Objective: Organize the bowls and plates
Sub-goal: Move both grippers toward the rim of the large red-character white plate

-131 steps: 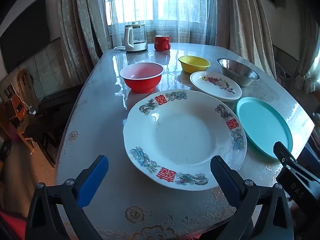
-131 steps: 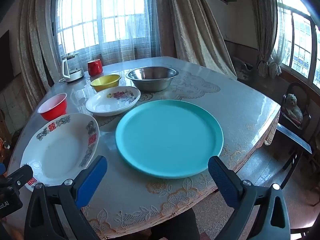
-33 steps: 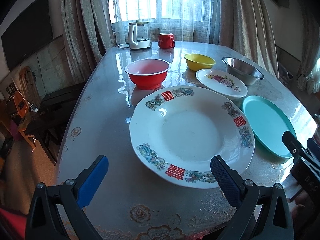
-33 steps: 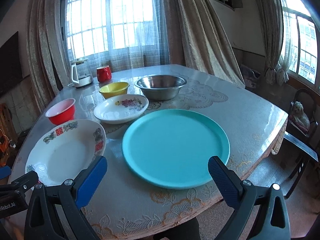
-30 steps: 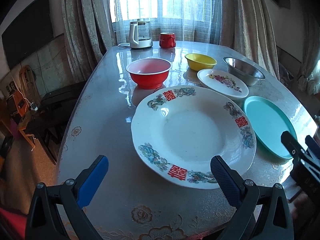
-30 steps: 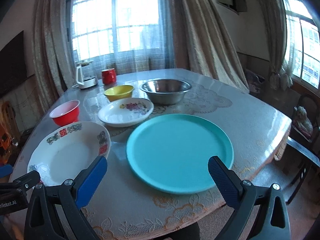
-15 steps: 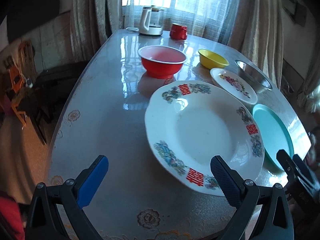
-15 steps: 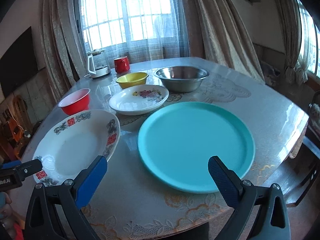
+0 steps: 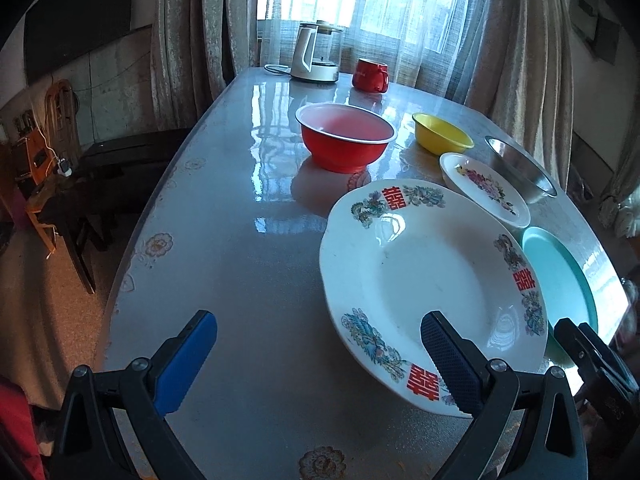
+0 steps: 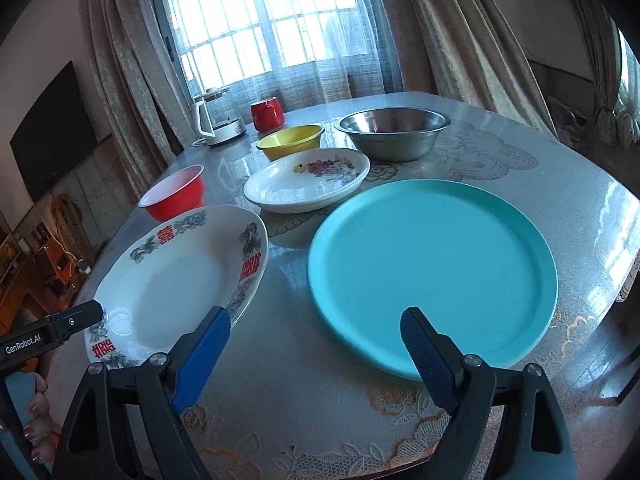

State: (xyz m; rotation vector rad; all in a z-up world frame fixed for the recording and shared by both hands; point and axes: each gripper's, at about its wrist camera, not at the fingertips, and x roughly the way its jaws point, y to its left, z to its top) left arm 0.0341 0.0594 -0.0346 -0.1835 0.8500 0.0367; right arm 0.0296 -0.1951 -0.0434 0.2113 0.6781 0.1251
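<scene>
Left wrist view first: our left tongs (image 9: pixel 316 364) stand wide apart with nothing between them, one blue pad hanging over bare table (image 9: pixel 240 280), the other over the near rim of the big white plate (image 9: pixel 424 284). That plate lies just ahead and to the right of these tongs, so we judge the left hand nearest to it. It is glossy and shallow, with red characters and flowers round its rim. Beyond it sit a red bowl (image 9: pixel 344 140), a yellow bowl (image 9: pixel 442 138), a small flowered plate (image 9: pixel 484 188) and a steel bowl (image 9: pixel 520 168), all apart from one another. Right wrist view next: our right tongs (image 10: pixel 314 344) are closing, yet no pad presses on anything; the right-hand pad overlaps the near edge of the teal plate (image 10: pixel 432 268), which lies directly ahead, flat, matte and round with a low raised lip. We judge the rim the only place to grip, and a smooth, thin one may slip.
</scene>
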